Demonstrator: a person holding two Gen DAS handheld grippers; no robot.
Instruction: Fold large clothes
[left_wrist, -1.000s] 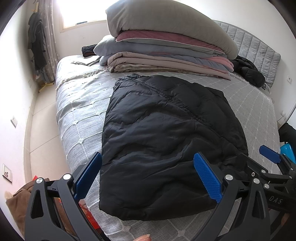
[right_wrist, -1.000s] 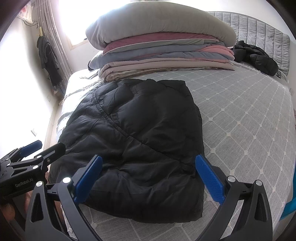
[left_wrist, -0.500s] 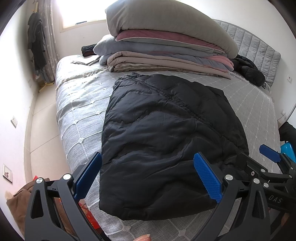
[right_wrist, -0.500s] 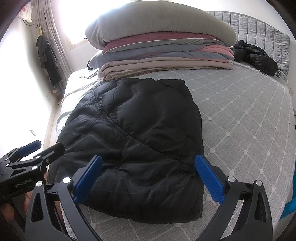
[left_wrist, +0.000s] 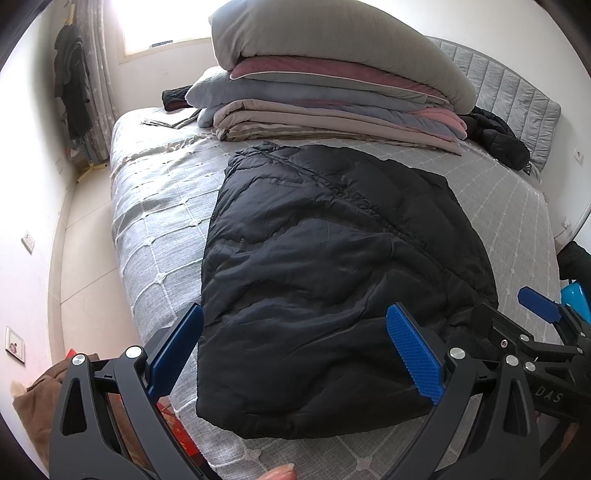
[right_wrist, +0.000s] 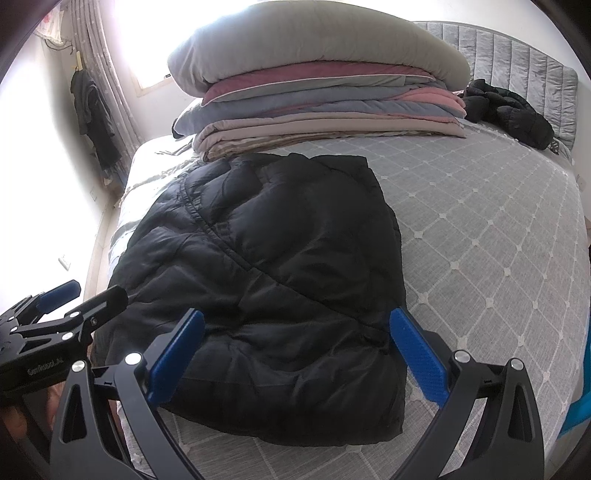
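Nearest the camera, the left gripper (left_wrist: 295, 356) hangs above the near edge of the bed with its blue pads spread wide and nothing between them; the right gripper (right_wrist: 301, 356) is beside it, likewise spread wide and holding nothing. Each one shows at the edge of the other's view. Just beyond their fingertips lies the black puffer jacket (left_wrist: 332, 280), folded into a rough rectangle and resting flat on the grey quilted bedspread (right_wrist: 480, 229), its near hem close to the bed's front edge. The jacket sits toward the left half of the bed, with bare bedspread to its right. Behind it, just beside its far end, stands a stack of folded blankets (left_wrist: 332, 92) topped by a thick grey duvet. A second dark garment (right_wrist: 513, 110) lies crumpled near the padded headboard (right_wrist: 517, 48).
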